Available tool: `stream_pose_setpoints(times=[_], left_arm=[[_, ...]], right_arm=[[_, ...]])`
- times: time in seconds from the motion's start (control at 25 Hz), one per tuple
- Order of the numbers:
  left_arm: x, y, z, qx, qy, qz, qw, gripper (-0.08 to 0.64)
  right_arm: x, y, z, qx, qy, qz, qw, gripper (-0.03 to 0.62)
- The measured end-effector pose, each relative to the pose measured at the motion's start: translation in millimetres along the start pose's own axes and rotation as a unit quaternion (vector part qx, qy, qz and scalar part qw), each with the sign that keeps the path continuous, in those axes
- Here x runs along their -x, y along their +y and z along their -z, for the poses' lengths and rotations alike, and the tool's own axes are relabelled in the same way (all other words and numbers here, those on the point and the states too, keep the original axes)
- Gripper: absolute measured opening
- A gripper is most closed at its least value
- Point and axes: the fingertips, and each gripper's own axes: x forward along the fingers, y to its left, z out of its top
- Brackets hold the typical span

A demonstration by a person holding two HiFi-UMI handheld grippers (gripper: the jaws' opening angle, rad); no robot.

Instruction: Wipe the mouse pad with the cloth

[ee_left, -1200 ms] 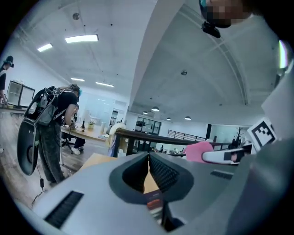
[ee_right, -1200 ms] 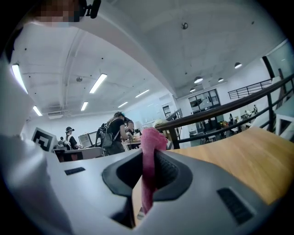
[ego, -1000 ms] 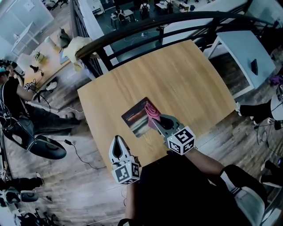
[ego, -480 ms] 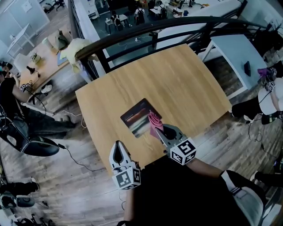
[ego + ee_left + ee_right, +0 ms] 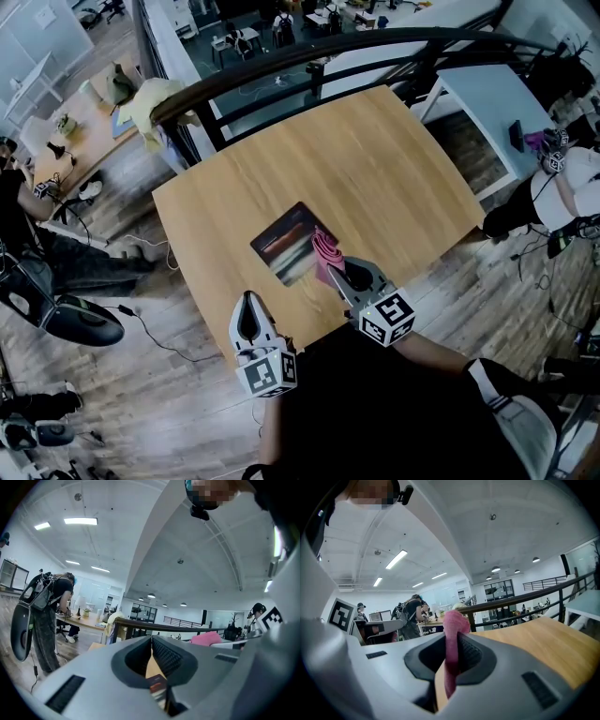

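A dark mouse pad [image 5: 284, 242] with a streaky picture lies on the wooden table [image 5: 375, 169], near its front edge. My right gripper [image 5: 331, 266] is shut on a pink cloth [image 5: 324, 247], which hangs at the pad's right edge. In the right gripper view the pink cloth [image 5: 451, 653] is pinched between the jaws and bulges above them. My left gripper [image 5: 247, 312] sits at the table's front edge, left of the pad, with its jaws shut and nothing between them. In the left gripper view a sliver of the mouse pad [image 5: 157, 685] shows past the jaws.
A black railing [image 5: 309, 56] runs behind the table. To the right stands a pale side table [image 5: 487, 103]. A person [image 5: 553, 192] stands at the far right and another [image 5: 19, 216] at the far left, with cables on the wood floor.
The right gripper with the pink cloth has drawn back toward me, from the middle of the pad to its right front edge. The left gripper has stayed put.
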Motion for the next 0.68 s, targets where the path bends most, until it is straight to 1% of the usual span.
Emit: stream_pose_setpoints(times=[0.68], left_arm=[[-5.3,-0.3,-3.0,-0.003,-0.003,0.008,1.0,0.025]], right_arm=[[-9.2,3.1,-5.0,0.003,-0.007,-0.003,1.0,0.058]])
